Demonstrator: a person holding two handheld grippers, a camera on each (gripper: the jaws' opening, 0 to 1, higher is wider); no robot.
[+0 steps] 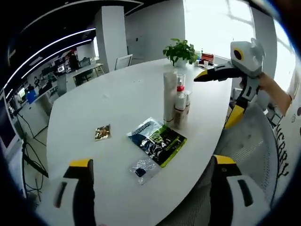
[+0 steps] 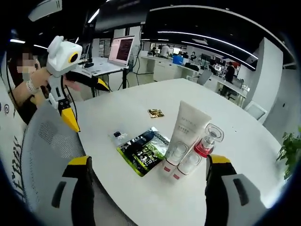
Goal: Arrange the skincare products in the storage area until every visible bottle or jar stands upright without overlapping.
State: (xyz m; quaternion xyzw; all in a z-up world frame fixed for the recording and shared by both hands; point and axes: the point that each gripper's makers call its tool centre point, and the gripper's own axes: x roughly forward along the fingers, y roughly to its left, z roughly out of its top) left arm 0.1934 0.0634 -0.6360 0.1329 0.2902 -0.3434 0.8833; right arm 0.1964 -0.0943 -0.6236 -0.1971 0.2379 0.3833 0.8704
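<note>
In the left gripper view we see our left gripper [image 1: 150, 188] at the bottom of the frame, its jaws spread wide and gripping nothing, over the near edge of the white table [image 1: 94, 108]. Just right of centre stands a cluster of skincare items: a tall white tube [image 1: 169, 96], upright, with a clear bottle [image 1: 180, 80] with a red collar behind it and two small white bottles [image 1: 180, 110] touching it on the right. Below the cluster lies a green and black packet [image 1: 157, 140], flat, and just below that a small clear bag [image 1: 142, 168]. Left of centre lies a small gold sachet [image 1: 102, 132], well apart from the rest. A potted plant [image 1: 180, 51] stands at the top centre. Our right gripper [image 1: 199, 77] comes in from the upper right, held in a hand [image 1: 265, 82]; its dark jaws look closed together and empty, near the clear bottle but not touching it.

In the right gripper view our right gripper [image 2: 146, 188] rises from the bottom, with a mesh chair [image 2: 42, 150] at lower left. The tube [image 2: 186, 129] stands at centre right beside the clear bottle [image 2: 207, 141], the packet [image 2: 142, 151] left of them. The left gripper [image 2: 91, 82] shows at upper left.
</note>
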